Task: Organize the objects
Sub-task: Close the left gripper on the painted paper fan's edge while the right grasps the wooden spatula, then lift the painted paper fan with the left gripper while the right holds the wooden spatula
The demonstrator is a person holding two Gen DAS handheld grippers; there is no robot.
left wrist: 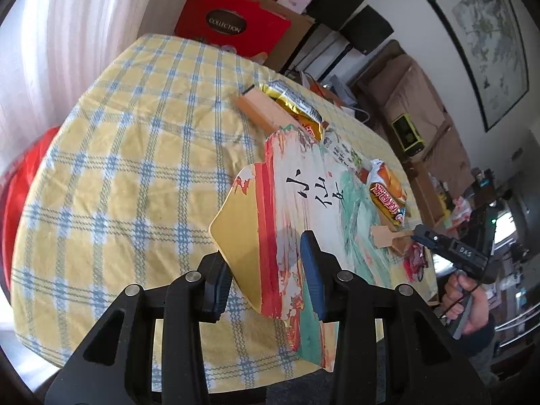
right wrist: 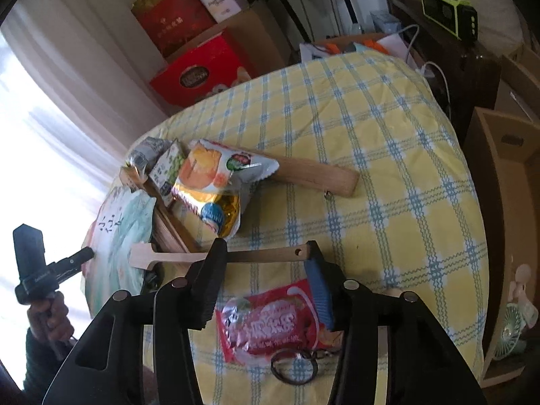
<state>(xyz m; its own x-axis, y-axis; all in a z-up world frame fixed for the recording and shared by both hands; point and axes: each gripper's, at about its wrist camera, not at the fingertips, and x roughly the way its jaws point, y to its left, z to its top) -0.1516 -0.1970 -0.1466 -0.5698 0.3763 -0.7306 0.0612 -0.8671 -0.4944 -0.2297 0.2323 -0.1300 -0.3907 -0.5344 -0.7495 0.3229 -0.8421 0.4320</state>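
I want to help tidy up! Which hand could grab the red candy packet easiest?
Right. The right hand-held gripper hangs just above the red candy packet, its fingers apart. The left hand-held gripper is busy holding the painted fan.

Probably a home: checked tablecloth (left wrist: pixel 135 155), curtains (left wrist: pixel 67 33), framed picture (left wrist: pixel 486 40).

Yellow counter cloth (left wrist: pixel 118 168) with blue-and-white check, painted box (left wrist: pixel 303 209) streaked red, teal and gold, red-and-white snack packet (right wrist: pixel 270 324), pale wooden spatula (right wrist: pixel 189 255)
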